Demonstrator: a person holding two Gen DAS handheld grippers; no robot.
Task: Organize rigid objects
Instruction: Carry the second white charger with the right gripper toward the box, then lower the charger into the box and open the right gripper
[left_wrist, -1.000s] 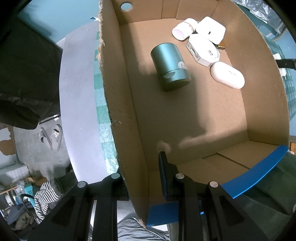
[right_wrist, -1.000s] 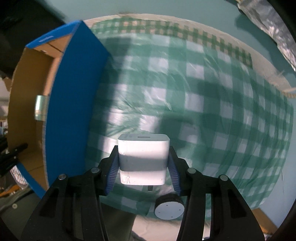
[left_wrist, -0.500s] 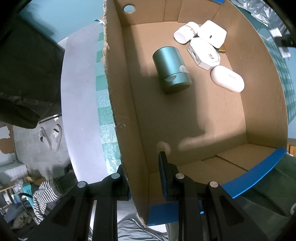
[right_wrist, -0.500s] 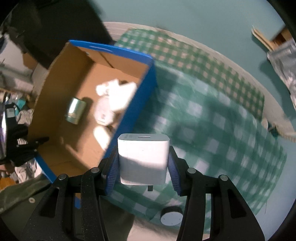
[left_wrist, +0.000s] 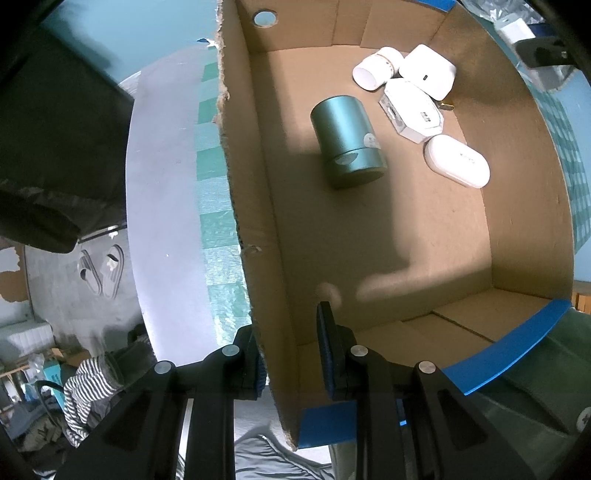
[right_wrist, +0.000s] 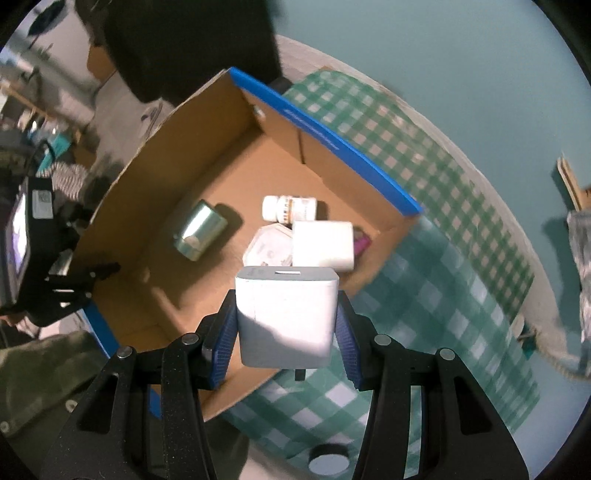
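An open cardboard box (left_wrist: 388, 229) with blue edges stands on the checked cloth. My left gripper (left_wrist: 291, 343) points down, shut on the box's near left wall (left_wrist: 251, 184). Inside lie a green can (left_wrist: 345, 144), a white bottle (left_wrist: 375, 70), a white adapter (left_wrist: 428, 75), a flat white hexagonal pack (left_wrist: 413, 110) and a white oval case (left_wrist: 456, 166). My right gripper (right_wrist: 287, 328) is shut on a white charger block (right_wrist: 286, 314), held in the air above the box (right_wrist: 321, 129) near its right wall. The can (right_wrist: 197, 230) and bottle (right_wrist: 290, 208) lie below it.
A green checked cloth (right_wrist: 443, 277) covers the table to the right of the box. A small round disc (right_wrist: 328, 461) lies near the table's front edge. Past the table's left edge the floor shows, with slippers (left_wrist: 101, 269) and striped clothing (left_wrist: 88, 384).
My right gripper has carried the white block from over the checked cloth to above the box's inside. The left gripper has kept its hold on the box wall.
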